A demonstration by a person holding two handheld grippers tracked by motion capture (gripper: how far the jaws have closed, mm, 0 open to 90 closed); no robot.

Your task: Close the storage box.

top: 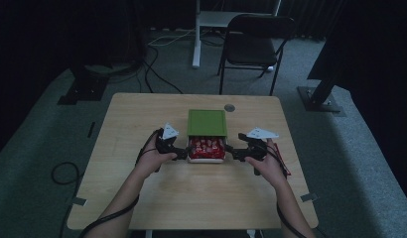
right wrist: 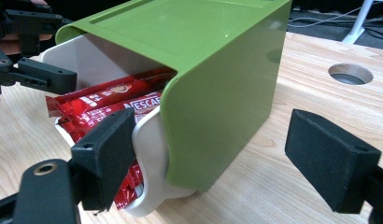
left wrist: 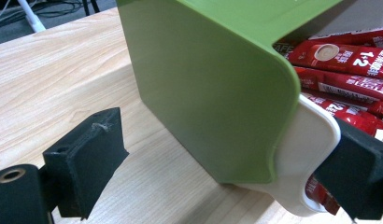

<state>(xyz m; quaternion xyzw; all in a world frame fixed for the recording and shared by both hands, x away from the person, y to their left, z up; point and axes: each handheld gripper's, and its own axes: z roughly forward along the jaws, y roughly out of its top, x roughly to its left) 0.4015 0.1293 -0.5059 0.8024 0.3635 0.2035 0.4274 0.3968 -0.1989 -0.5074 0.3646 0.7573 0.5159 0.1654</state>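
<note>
A green box (top: pixel 206 122) stands at the middle of the wooden table (top: pixel 142 198). Its white drawer (top: pixel 206 159) is slid out toward me and holds several red coffee sachets (top: pixel 206 146). My left gripper (top: pixel 184 153) is open at the drawer's left side. In the left gripper view the left gripper (left wrist: pixel 227 149) straddles the green shell's corner (left wrist: pixel 213 88) and the drawer wall (left wrist: pixel 306 154), beside the sachets (left wrist: pixel 348 70). My right gripper (top: pixel 230 151) is open at the drawer's right side. In the right gripper view the right gripper (right wrist: pixel 220 149) has one jaw against the white drawer (right wrist: pixel 150 149) and the other out beyond the green shell (right wrist: pixel 213 70).
A round cable hole (top: pixel 229 107) lies in the tabletop behind the box to its right. A black chair (top: pixel 253 42) and a white stand leg (top: pixel 196 34) are on the floor beyond the table. Cables trail on the floor at the left (top: pixel 62 173).
</note>
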